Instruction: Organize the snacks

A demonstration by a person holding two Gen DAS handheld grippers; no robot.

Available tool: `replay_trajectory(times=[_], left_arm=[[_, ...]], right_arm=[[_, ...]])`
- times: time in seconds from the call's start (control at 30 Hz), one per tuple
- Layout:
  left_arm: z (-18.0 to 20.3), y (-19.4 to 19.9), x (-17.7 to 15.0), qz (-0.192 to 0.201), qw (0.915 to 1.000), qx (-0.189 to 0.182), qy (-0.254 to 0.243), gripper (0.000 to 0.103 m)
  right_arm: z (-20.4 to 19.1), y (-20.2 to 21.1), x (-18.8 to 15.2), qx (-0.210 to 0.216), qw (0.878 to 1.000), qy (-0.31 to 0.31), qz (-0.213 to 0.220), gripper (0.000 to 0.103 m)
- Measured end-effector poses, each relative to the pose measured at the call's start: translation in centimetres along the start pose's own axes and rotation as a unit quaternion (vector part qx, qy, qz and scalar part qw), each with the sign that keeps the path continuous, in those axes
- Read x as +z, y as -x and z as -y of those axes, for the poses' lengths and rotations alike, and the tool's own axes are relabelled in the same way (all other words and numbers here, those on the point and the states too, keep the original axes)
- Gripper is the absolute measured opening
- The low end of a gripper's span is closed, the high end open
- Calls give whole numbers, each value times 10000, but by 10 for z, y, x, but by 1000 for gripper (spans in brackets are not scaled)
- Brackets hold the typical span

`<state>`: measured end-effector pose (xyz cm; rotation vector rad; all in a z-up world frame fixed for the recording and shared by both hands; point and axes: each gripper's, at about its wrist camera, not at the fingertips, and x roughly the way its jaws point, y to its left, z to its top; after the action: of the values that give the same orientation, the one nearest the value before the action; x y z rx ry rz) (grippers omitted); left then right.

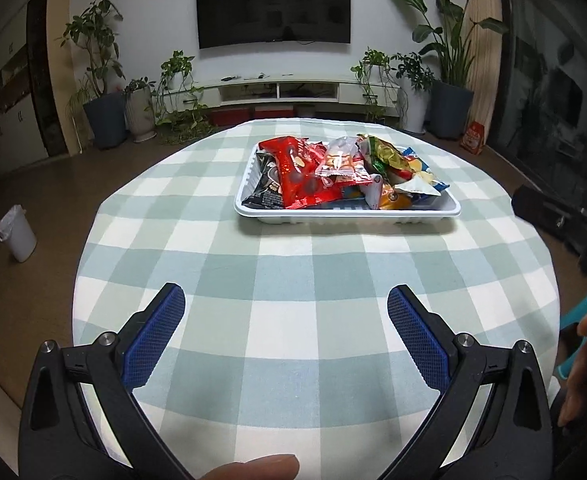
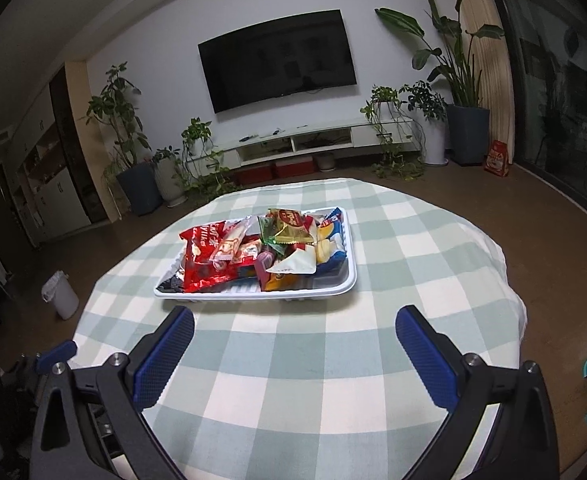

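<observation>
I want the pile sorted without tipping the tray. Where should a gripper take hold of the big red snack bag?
Probably the red bag by its near crimped end, which overhangs the white tray at the front-left corner. Come in low from the near side, jaws across the flat seam: that end lies uncovered, while a clear packet rests over its far half.

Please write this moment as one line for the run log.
left hand-held gripper: open, empty | right hand-held gripper: open, empty | snacks: piled in tray | tablecloth: bare near grippers

A home living room: wall-mounted television (image 1: 273, 6), low media console (image 1: 289, 90), potted plants (image 1: 97, 64), checked tablecloth (image 1: 293, 280).
</observation>
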<state>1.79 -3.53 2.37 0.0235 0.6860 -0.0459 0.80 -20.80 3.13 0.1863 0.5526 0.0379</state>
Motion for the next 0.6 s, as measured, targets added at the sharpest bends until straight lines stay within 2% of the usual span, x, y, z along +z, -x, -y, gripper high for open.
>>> replay_trajectory(times=[0.2, 0.6], left_arm=[[-15, -9, 3, -236, 9991, -93, 339, 103], [-13, -17, 2, -325, 9992, 82, 232, 103]], right_arm=[[-6, -3, -7, -207, 9995, 199, -94, 103], [-5, -13, -21, -463, 9973, 194, -545, 103]])
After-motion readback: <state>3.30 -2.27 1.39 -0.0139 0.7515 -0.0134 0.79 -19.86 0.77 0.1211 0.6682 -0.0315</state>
